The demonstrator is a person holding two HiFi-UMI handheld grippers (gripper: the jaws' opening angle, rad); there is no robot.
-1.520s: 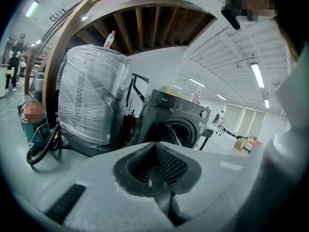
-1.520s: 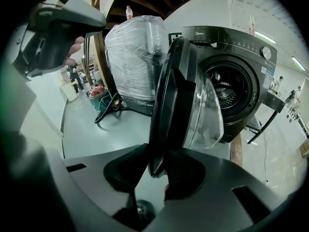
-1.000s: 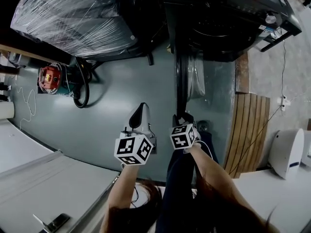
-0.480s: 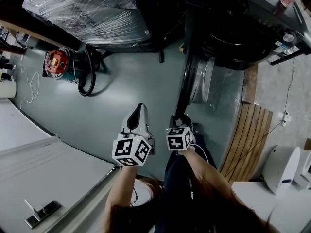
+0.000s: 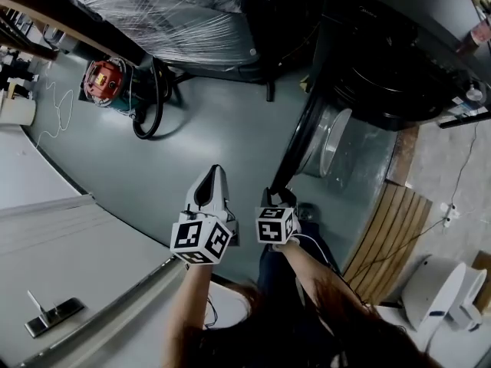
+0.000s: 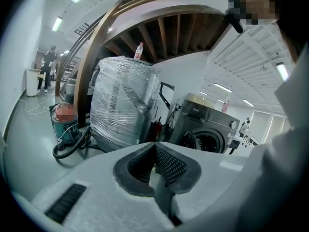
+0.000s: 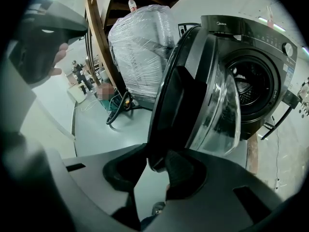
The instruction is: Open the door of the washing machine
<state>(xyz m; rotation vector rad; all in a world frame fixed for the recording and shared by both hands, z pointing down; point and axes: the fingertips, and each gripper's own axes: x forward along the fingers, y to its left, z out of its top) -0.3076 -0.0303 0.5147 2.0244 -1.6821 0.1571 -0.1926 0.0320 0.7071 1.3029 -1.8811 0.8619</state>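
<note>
1. The washing machine [image 5: 383, 67] stands at the far side of the floor. Its door [image 5: 295, 156] is swung well out from the front, edge-on.
2. The right claw [image 5: 278, 198] is clamped on the door's free rim. The left claw [image 5: 215, 171] is pressed together on nothing, just beside it.
3. The door looks stiff and fairly heavy, and its smooth rim is likely slippery. The free rim, off the glass bowl [image 5: 334, 140], seems the best hold.
</note>
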